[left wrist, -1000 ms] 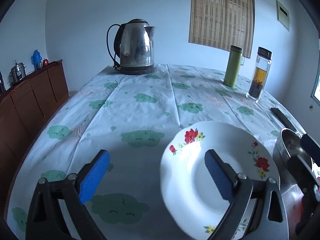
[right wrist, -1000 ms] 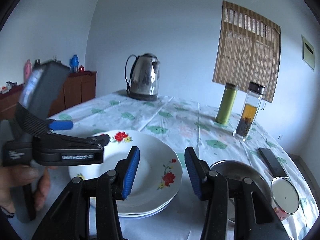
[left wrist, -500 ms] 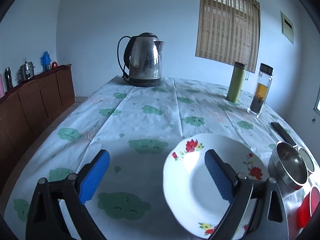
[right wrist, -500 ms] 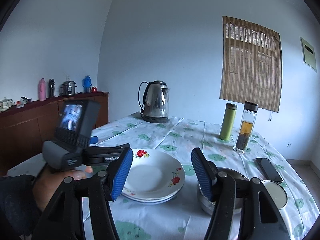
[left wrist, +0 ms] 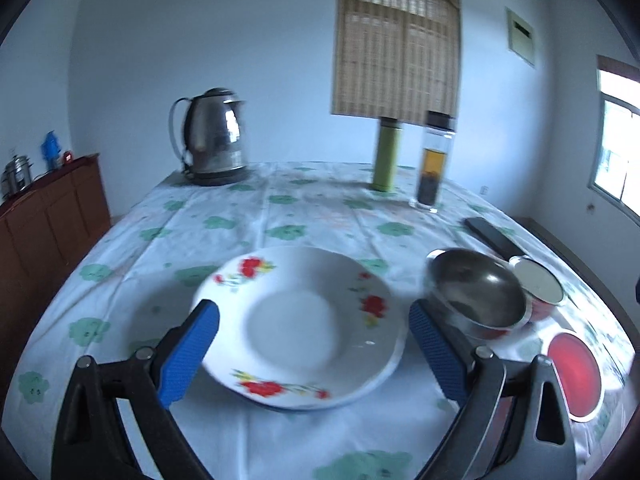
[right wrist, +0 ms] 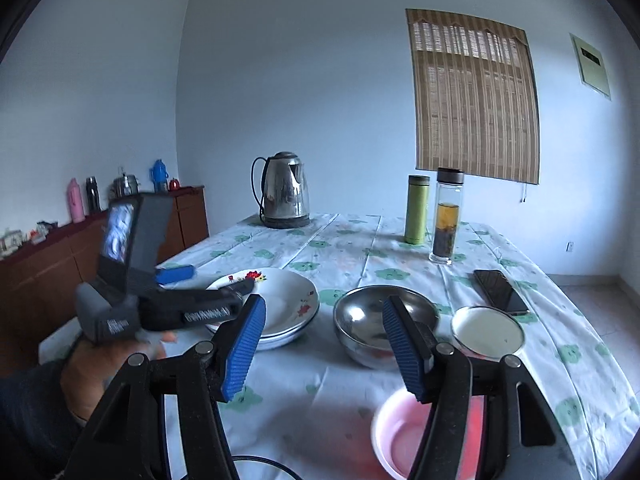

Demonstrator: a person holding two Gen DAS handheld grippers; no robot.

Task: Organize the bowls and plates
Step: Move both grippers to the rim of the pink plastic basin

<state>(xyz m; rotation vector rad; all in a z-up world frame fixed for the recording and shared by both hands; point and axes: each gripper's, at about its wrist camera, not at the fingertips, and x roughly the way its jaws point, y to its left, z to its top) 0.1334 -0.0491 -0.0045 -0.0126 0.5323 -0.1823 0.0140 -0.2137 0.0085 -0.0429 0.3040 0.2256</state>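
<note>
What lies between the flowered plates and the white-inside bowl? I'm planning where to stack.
The steel bowl sits between the flowered plates and the white-inside bowl, clearest in the right wrist view.

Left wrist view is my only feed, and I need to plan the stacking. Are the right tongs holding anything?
Observer: No. The right tongs are open and empty.
Operator: What lies nearest them?
Observer: A pink bowl, just below them and nearer than the steel bowl.
Operator: My picture is blurred. Is the floral plate single?
Observer: No. The floral plate has a second rim showing beneath it, so it is stacked on at least one more.
</note>
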